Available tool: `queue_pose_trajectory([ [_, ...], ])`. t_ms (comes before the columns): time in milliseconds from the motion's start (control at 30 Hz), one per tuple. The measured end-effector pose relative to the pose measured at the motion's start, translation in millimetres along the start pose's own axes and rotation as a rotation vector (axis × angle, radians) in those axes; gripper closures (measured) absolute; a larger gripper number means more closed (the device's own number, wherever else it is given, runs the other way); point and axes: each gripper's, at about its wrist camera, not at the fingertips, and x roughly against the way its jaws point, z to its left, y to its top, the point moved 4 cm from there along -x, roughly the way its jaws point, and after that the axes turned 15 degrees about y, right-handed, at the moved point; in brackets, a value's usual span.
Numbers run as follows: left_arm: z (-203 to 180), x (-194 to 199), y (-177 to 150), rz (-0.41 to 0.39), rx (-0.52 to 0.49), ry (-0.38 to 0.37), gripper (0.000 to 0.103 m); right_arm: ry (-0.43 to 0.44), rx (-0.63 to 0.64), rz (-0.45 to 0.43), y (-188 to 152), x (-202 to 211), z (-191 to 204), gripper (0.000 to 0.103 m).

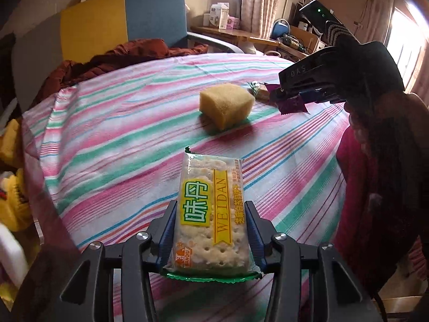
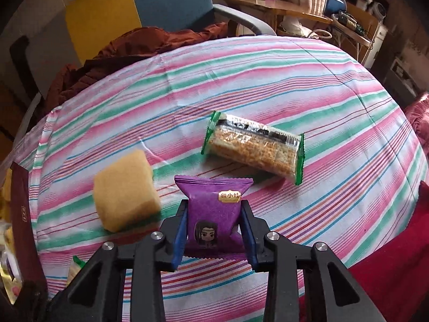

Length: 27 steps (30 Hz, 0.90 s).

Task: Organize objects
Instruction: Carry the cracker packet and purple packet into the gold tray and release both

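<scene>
My left gripper is shut on a green-edged cracker packet with yellow "WEIDAN" print, held above the striped tablecloth. My right gripper is shut on a small purple snack packet; it also shows in the left wrist view, held above the table's right side. A yellow sponge block lies mid-table, left of the purple packet in the right wrist view. A clear cereal-bar packet with green ends lies flat on the cloth beyond the right gripper.
A brown cloth is heaped on a blue and yellow chair behind the table. A small wrapped snack lies behind the sponge. A dark brown box stands at the left edge. A red cushion is at the right.
</scene>
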Motion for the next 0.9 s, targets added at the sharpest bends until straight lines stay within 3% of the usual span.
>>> queue_pose_trajectory([
  [267,20.7,39.4,12.5,-0.086,0.068,0.044,0.055,0.053,0.037,-0.065,4.0,10.5,12.6,0.067],
  [667,87.4,104.4,18.1,-0.197,0.199,0.185,0.055,0.117,0.082,-0.161,8.2,29.2,26.1,0.067],
  [900,125.8,119.4,1.8,-0.199,0.276,0.242,0.055,0.182,0.118,-0.187,0.7,38.7,40.7,0.067],
])
